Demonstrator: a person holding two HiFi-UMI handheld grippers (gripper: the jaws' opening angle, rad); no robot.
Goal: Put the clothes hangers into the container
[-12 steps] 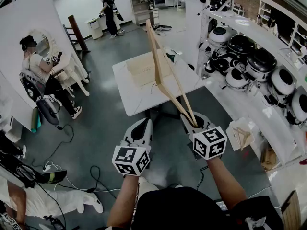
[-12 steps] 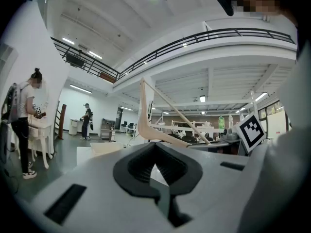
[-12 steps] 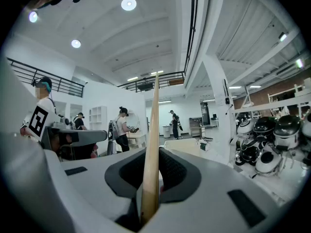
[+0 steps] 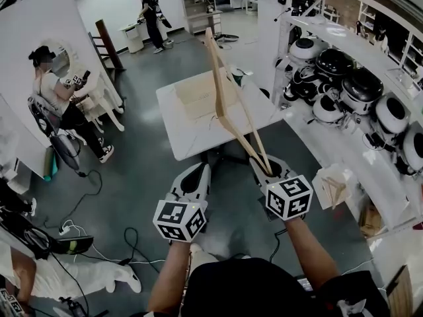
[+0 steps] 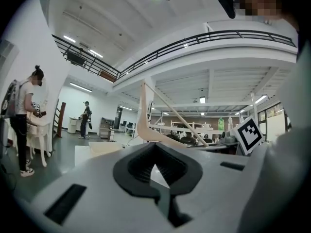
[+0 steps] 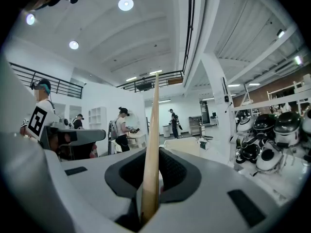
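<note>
A wooden clothes hanger point(image 4: 228, 98) sticks up and forward from my right gripper point(image 4: 268, 170), which is shut on one end of it. In the right gripper view the hanger point(image 6: 153, 144) rises edge-on from between the closed jaws of that gripper point(image 6: 148, 203). My left gripper point(image 4: 195, 176) hovers beside it on the left, shut and holding nothing. The left gripper view shows that gripper point(image 5: 158, 178) with its jaws together and the hanger point(image 5: 146, 125) beyond them. A flat tan cardboard box point(image 4: 198, 92) lies on the white table point(image 4: 192, 140) ahead.
A small white box point(image 4: 334, 185) with wooden hangers in it sits on the long white shelf point(image 4: 344, 157) to the right. Round black-and-white appliances point(image 4: 360, 84) crowd that shelf. Cables point(image 4: 86, 203) trail over the grey floor. People stand at the left and far back.
</note>
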